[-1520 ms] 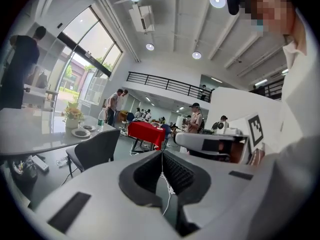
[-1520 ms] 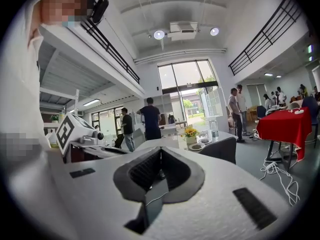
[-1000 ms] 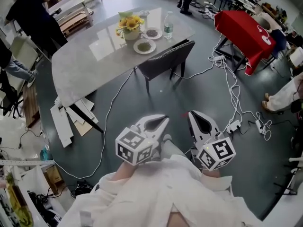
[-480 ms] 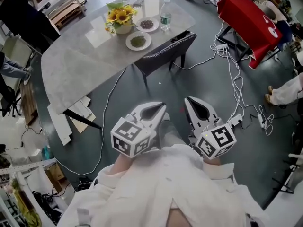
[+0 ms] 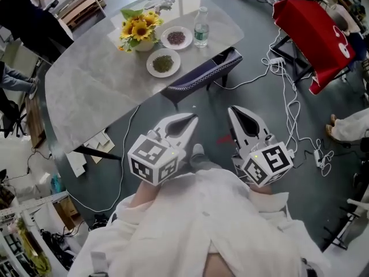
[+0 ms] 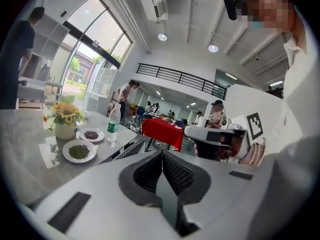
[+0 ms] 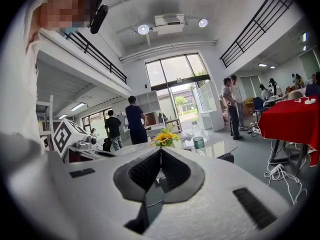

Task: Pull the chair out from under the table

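A dark grey chair is tucked under the near edge of a pale marble table; only its backrest and legs show. The chair back also shows in the left gripper view, and its corner in the right gripper view. My left gripper is shut and holds nothing, a short way in front of the chair. My right gripper is shut and empty too, just right of the left one. Neither touches the chair.
On the table stand a sunflower vase, two plates of seeds and a water bottle. White cables trail over the floor at the right beside a red-covered table. Boards lie by the table leg. People stand at the far left.
Both grippers have moved forward toward the chair and table, which now sit closer and larger in the head view. The jaws stayed shut.
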A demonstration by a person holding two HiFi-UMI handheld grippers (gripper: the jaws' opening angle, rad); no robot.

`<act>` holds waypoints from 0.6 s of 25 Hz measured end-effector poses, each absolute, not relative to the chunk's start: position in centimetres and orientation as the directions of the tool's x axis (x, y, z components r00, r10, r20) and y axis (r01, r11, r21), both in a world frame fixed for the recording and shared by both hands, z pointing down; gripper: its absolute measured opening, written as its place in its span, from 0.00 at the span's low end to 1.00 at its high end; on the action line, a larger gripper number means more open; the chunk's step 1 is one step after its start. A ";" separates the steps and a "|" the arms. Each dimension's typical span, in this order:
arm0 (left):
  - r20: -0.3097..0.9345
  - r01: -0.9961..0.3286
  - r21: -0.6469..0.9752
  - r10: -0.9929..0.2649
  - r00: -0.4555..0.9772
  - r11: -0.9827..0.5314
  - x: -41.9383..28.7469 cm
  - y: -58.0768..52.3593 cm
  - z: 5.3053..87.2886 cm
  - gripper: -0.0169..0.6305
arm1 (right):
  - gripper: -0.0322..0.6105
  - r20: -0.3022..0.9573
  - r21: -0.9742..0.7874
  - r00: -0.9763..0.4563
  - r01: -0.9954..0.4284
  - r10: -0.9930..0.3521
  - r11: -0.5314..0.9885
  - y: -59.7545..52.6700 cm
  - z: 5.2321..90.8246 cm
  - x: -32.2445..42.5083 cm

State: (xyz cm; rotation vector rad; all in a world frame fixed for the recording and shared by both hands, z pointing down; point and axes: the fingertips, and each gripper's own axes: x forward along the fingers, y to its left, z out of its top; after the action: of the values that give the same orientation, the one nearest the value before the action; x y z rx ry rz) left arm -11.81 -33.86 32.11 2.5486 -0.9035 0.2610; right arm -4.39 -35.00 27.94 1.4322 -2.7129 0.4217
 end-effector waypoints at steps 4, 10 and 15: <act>0.282 -0.657 0.339 -0.593 0.754 -0.674 -10.8 -38.0 31.9 0.05 | 0.05 0.163 -0.230 -0.585 -0.805 -0.794 0.546 -39.0 28.1 -3.0; 0.298 -0.677 0.319 -0.608 0.736 -0.663 -9.2 -41.6 31.9 0.05 | 0.05 0.166 -0.256 -0.601 -0.792 -0.782 0.554 -42.3 28.4 -1.1; 0.318 -0.690 0.325 -0.613 0.724 -0.647 -9.1 -42.8 32.5 0.05 | 0.05 0.195 -0.277 -0.632 -0.769 -0.750 0.576 -43.7 29.7 -1.7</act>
State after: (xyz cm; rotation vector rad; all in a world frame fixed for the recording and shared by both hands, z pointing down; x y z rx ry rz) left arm -9.11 -42.82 32.50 2.5025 -0.9996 0.2484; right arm -1.66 -43.67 29.71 1.3202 -2.7388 0.5242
